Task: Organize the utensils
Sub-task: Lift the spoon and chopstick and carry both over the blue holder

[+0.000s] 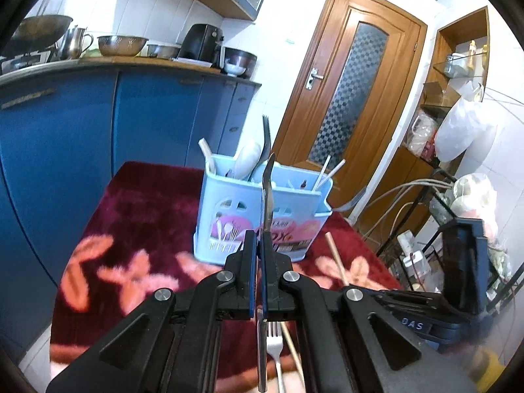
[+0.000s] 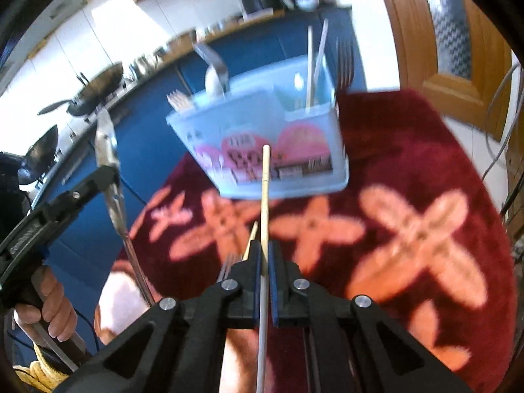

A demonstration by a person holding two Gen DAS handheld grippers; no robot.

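Over red cloth [image 2: 409, 137], both jaws clamp: spoon [image 1: 267, 193], chopstick [image 2: 265, 190].

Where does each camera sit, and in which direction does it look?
Left wrist: on the left tool, looking forward and somewhat down at the blue caddy on the red cloth; own fingers shut on a metal spoon; the right tool shows at the right.
Right wrist: on the right tool, looking down at the caddy; fingers shut on a chopstick; the left tool and a hand show at the left.
Shared: caddy, cloth, spoon, chopstick.
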